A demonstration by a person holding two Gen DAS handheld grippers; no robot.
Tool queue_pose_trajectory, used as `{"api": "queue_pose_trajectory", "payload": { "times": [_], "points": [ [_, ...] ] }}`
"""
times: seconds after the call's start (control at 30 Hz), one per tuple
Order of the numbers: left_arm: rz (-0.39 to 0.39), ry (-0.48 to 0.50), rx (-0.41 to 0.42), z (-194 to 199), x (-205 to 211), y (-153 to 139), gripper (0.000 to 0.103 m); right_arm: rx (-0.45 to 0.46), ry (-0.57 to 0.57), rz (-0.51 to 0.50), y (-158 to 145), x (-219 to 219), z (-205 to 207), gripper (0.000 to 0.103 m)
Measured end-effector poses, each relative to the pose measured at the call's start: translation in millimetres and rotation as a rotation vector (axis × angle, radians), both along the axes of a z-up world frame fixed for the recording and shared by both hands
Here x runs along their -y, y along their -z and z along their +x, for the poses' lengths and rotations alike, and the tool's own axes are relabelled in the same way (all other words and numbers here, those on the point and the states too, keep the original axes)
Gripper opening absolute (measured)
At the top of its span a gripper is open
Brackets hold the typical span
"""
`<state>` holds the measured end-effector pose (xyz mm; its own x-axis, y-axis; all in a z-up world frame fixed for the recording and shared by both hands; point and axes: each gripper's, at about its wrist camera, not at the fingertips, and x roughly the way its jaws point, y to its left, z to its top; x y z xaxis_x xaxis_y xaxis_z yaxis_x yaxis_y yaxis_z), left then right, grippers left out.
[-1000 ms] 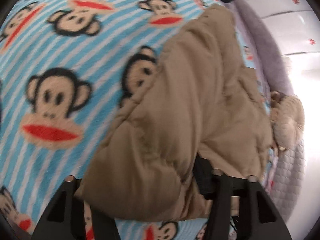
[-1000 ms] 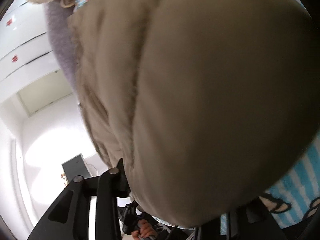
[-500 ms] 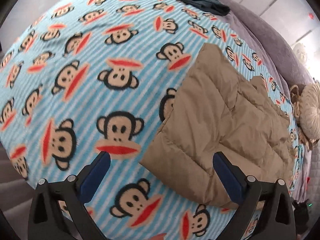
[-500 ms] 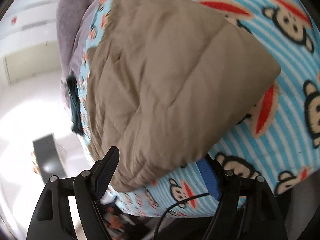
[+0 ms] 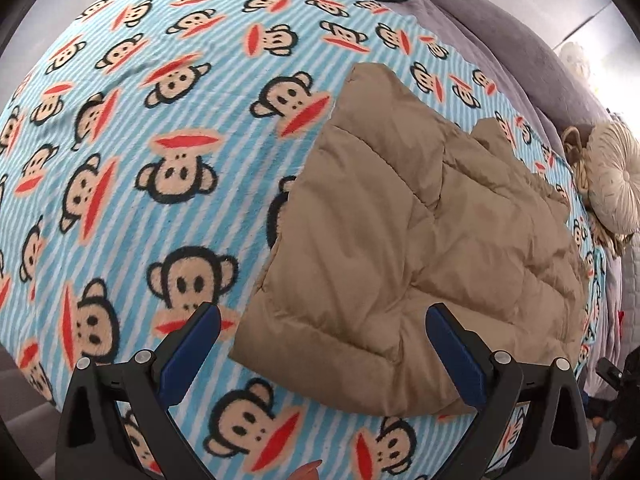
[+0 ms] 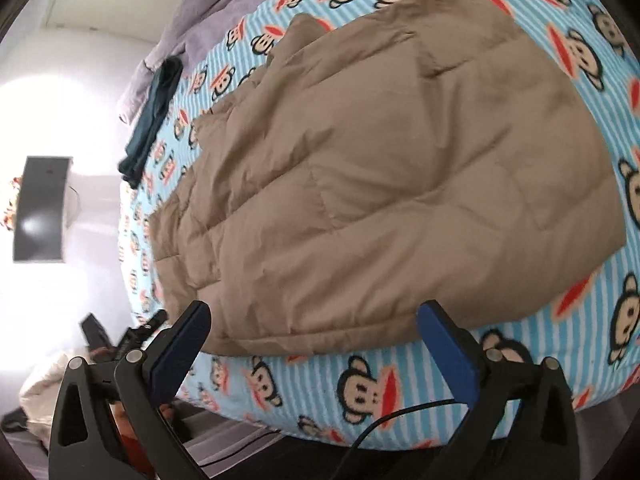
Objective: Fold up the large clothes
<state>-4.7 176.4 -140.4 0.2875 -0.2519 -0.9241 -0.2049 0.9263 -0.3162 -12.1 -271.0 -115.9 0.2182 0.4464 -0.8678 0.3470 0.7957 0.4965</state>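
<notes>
Left wrist: your left gripper [image 5: 322,346] gapes empty; tan jacket [image 5: 420,240] runs lengthwise ahead-right, open blanket [image 5: 120,160] left. Right gripper [image 6: 312,340] just opened, empty.

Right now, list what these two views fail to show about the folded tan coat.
- Tan coat: left wrist view, near hem behind the gripper's right finger.
- Its sleeves and front: both views, folded under the top layer.
- Dark garment: right wrist view, too small to identify.
- Room at left: right wrist view, washed out by glare.

Open blanket [image 5: 132,152] left of the padded coat [image 5: 404,248]; cushion [image 5: 612,180] crowds its right.
</notes>
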Motion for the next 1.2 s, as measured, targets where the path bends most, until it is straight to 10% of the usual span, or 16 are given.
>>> {"api": "queue_pose_trajectory", "payload": {
  "times": [0.3, 0.6, 0.63, 0.77, 0.9, 0.93, 1.0, 1.2],
  "points": [
    [0.060, 0.115, 0.035, 37, -17, 5, 0.103, -0.022, -0.178, -0.265, 2, -51, 19, 0.103],
    [-0.363, 0.328, -0.120, 107, -37, 75, 0.102, 0.006, -0.157, -0.300, 4, -61, 43, 0.101],
    [-0.382, 0.338, -0.128, 111, -35, 80, 0.102, 0.015, -0.157, -0.304, 6, -63, 46, 0.098],
    [-0.371, 0.409, -0.152, 121, -20, 95, 0.102, 0.035, -0.166, -0.342, 13, -73, 58, 0.032],
    [-0.361, 0.460, -0.147, 120, -13, 96, 0.101, 0.082, -0.194, -0.406, 23, -84, 70, 0.029],
    [-0.366, 0.461, -0.146, 120, -13, 96, 0.096, 0.095, -0.205, -0.430, 27, -87, 74, 0.029],
    [-0.491, 0.466, -0.169, 118, -9, 93, 0.034, 0.104, -0.220, -0.460, 36, -93, 80, 0.029],
    [-0.488, 0.516, -0.115, 95, 34, 37, 0.022, 0.087, -0.205, -0.430, 59, -90, 99, 0.029]
  ]
}}
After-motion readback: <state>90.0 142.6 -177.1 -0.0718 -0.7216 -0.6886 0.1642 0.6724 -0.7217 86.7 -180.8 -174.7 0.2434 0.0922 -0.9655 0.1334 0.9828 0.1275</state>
